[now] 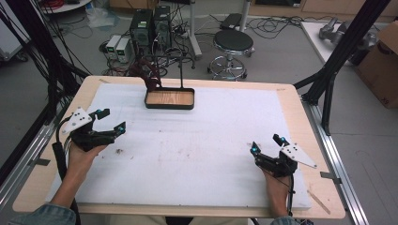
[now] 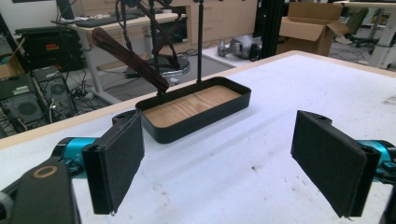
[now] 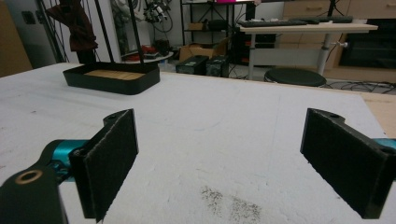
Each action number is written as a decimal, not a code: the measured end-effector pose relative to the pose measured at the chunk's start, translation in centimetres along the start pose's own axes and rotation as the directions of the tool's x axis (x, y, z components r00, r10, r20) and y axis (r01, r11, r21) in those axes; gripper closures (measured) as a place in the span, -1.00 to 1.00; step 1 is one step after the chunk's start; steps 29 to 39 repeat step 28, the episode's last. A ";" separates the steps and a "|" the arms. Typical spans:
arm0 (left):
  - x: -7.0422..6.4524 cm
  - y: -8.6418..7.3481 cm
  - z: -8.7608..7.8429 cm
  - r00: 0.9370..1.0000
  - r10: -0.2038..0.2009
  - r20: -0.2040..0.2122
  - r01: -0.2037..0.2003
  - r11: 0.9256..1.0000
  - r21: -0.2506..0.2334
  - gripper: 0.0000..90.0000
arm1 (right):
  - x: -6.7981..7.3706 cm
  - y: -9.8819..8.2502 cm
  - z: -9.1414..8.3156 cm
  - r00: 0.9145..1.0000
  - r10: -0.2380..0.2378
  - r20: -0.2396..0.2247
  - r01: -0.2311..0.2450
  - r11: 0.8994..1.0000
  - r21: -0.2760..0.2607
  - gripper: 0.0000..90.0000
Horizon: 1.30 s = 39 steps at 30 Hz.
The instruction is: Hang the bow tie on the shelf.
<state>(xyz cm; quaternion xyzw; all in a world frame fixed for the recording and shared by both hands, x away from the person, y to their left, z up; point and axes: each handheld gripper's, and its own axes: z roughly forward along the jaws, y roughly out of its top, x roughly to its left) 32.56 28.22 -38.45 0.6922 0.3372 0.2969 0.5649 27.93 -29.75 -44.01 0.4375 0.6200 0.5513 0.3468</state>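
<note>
High view: both tools rest jaws apart, empty, on the desk (image 1: 281, 101); the black tray (image 1: 169, 99) sits at the far edge, long axis crosswise, nearer the left tool (image 1: 109, 120) than the right tool (image 1: 268, 144)

sleeves (image 1: 47, 213): blue, probably denim | left gripper (image 1: 107, 121): black, teal joints, white three-cornered plate, black cable | right gripper (image 1: 267, 143): the same

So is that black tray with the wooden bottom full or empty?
Empty. The tray sits flat on the white table cover, and its bare wooden floor shows from wall to wall in the high view and left gripper view.
</note>
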 end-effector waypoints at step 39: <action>-1.6 -3.8 -0.9 1.000 -0.009 -0.018 0.011 0.996 0.093 -0.61 | -0.1 0.0 0.1 1.000 -0.005 -0.008 0.005 1.000 -0.001 -0.77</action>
